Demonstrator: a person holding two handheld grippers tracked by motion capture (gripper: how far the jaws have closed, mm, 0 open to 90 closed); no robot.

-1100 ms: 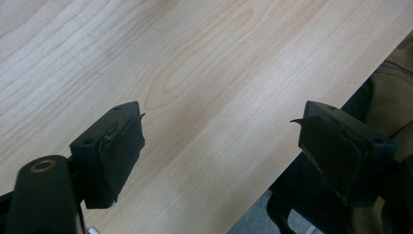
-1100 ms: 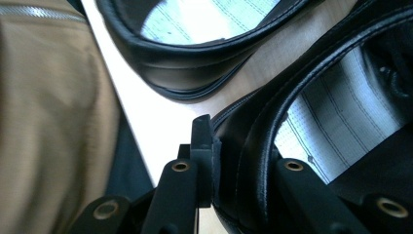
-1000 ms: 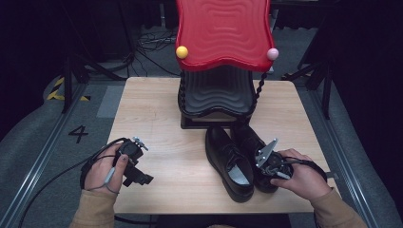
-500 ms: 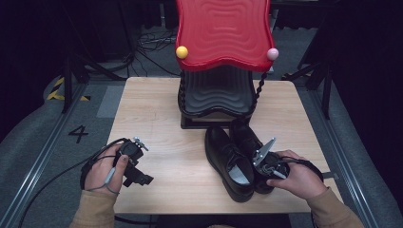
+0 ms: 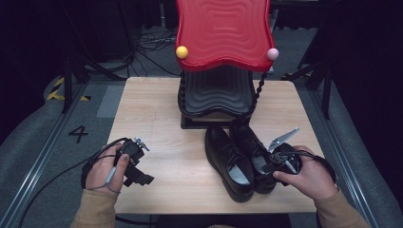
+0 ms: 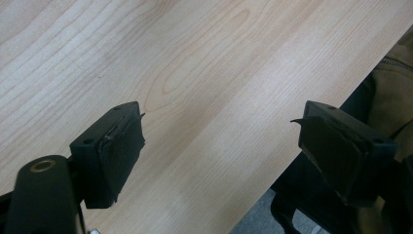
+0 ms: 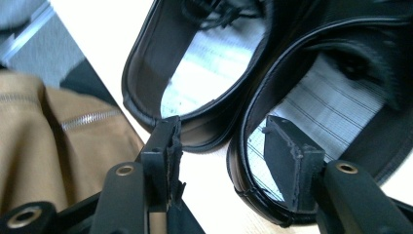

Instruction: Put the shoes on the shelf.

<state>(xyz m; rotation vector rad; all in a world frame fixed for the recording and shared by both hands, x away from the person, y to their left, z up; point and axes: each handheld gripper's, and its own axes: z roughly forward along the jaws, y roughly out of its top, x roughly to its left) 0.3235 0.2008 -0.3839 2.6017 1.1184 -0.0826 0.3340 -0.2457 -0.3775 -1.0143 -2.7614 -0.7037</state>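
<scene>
Shoes (image 5: pixel 242 159), a black pair, lay side by side on the worktop (image 5: pixel 157 118) before a red stand (image 5: pixel 222 35). Right hand-held gripper (image 7: pixel 221 156) straddled one shoe's heel rim, jaws spread; left hand-held gripper (image 6: pixel 219 151) gaped empty over bare wood.

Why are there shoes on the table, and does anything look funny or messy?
Nothing looks spilled or broken. The odd part is just a pair of black shoes standing side by side on the wooden table, toes toward a red and black wavy stand. The right gripper is open astride one shoe's heel rim.
</scene>
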